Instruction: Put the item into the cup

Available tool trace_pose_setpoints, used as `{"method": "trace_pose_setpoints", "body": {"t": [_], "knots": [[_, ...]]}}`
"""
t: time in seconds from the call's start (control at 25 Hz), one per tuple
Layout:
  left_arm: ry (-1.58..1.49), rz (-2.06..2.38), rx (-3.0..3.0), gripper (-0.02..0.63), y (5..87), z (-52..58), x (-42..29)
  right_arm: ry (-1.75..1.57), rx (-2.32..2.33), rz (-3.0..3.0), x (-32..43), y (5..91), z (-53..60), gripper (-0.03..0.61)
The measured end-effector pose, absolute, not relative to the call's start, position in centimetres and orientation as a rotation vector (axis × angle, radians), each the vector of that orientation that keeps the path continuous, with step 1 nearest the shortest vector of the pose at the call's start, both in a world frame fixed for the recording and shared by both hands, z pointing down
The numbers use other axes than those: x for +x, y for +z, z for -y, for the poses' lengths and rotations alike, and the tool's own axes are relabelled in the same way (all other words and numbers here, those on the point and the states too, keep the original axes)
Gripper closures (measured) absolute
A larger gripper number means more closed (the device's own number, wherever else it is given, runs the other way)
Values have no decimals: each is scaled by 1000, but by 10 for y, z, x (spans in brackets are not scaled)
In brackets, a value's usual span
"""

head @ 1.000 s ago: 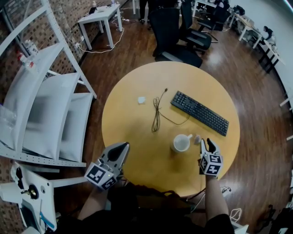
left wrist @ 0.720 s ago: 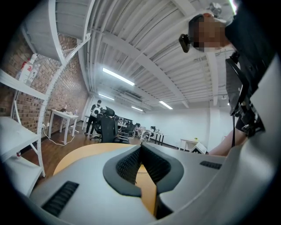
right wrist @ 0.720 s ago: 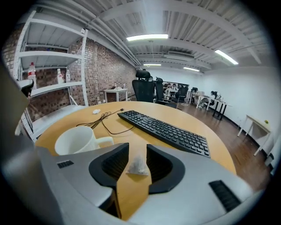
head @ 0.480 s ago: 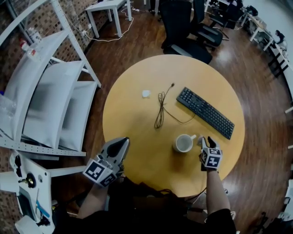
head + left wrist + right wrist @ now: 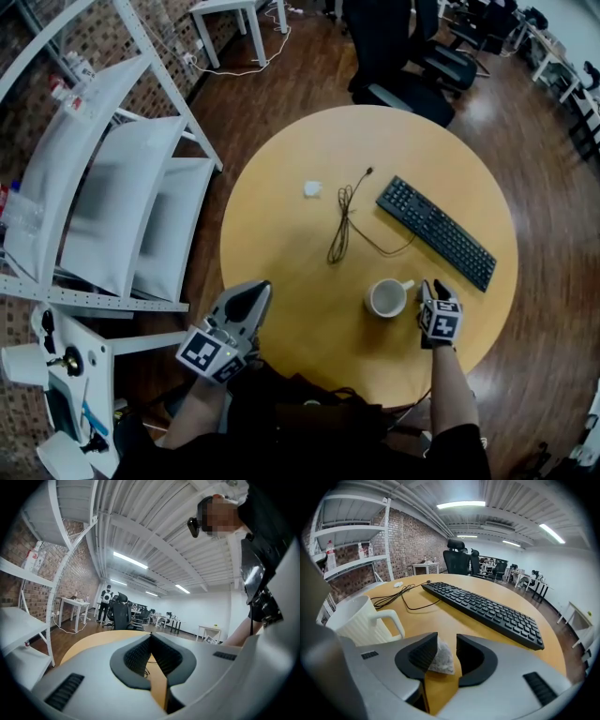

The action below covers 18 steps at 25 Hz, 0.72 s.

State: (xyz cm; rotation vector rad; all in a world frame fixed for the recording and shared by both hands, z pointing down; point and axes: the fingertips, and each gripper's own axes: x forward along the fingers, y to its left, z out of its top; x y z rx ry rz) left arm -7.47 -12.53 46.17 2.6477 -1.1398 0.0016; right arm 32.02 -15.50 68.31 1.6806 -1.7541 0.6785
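Since a second ago, the right gripper (image 5: 446,644) has crept forward on the table (image 5: 281,244), so that the item (image 5: 439,659) – a small pale pouch flecked with dark specks – now sits between its fingers (image 5: 419,656) rather than ahead of them. The pouch seems to rest on the wood and leans against the finger on the cup's side, while a clear gap shows at the other finger. The fingers are thus spread around it, not yet pinching. That fits a grasp about to be made: the gripper comes in low and level so both pads can meet the soft pouch from the sides.

Just beside the item, on the gripper's left, stands the white ribbed cup (image 5: 356,620), upright, its handle turned toward the gripper. The lift into it should therefore be short, though the handle stands close enough to be knocked.

Farther out lie a black keyboard (image 5: 436,232) and a loose dark cable (image 5: 342,225), both well apart from the work, and a small white scrap (image 5: 312,188) lies near the far side.

The left gripper (image 5: 251,289) hangs at the table's near edge with its fingers pressed together on nothing – parked, I judge, because one gripper is enough for this pick.
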Motion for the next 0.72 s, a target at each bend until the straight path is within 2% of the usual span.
{"method": "trace_pose_setpoints", "body": {"t": [0.56, 0.72], "knots": [[2, 1115, 2610, 621, 472, 133, -71, 690, 1634, 1780, 301, 697, 159, 446], [15, 1124, 2606, 621, 473, 132, -72, 696, 1628, 1768, 303, 696, 157, 522]]}}
